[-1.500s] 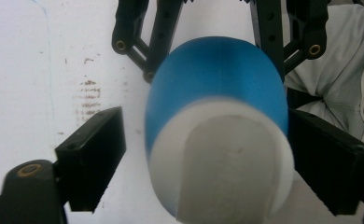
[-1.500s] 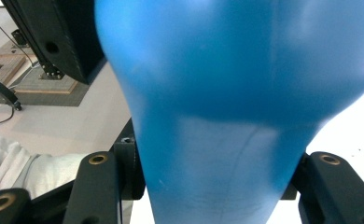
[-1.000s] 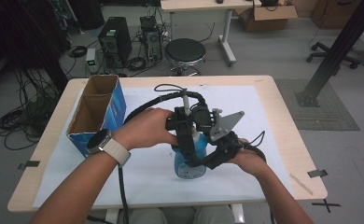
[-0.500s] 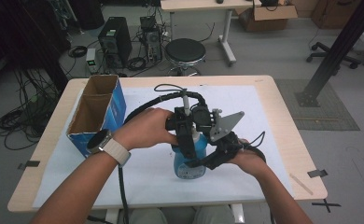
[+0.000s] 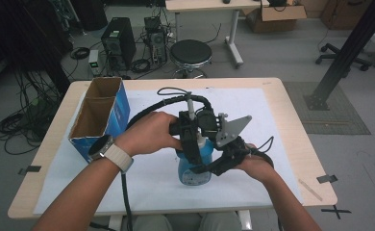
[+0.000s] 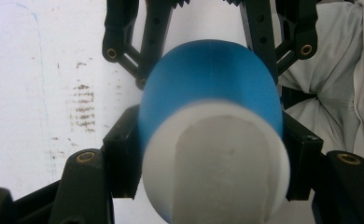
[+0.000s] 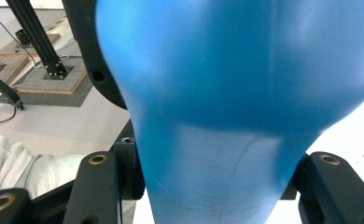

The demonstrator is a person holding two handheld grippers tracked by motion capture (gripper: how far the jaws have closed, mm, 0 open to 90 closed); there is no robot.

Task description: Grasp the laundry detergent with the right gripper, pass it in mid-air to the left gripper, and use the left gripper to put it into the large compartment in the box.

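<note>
A blue bottle (image 5: 193, 167) with a white cap (image 6: 217, 158) stands upright on the white sheet near the table's front middle. My left gripper (image 5: 189, 137) comes down from above and is shut on the cap, with a black pad (image 6: 120, 163) pressed against each side. My right gripper (image 5: 213, 163) reaches in from the right and is shut on the bottle's blue body (image 7: 231, 70), which narrows between its jaws. In the left gripper view the right gripper's jaws clasp the bottle (image 6: 208, 74) lower down. A hand holds each gripper.
An open blue cardboard box (image 5: 99, 118) with two compartments stands at the table's left. White paper (image 5: 281, 144) covers most of the tabletop. A black cable (image 5: 147, 111) loops from the left gripper toward the box. A stool and computers stand on the floor beyond the far edge.
</note>
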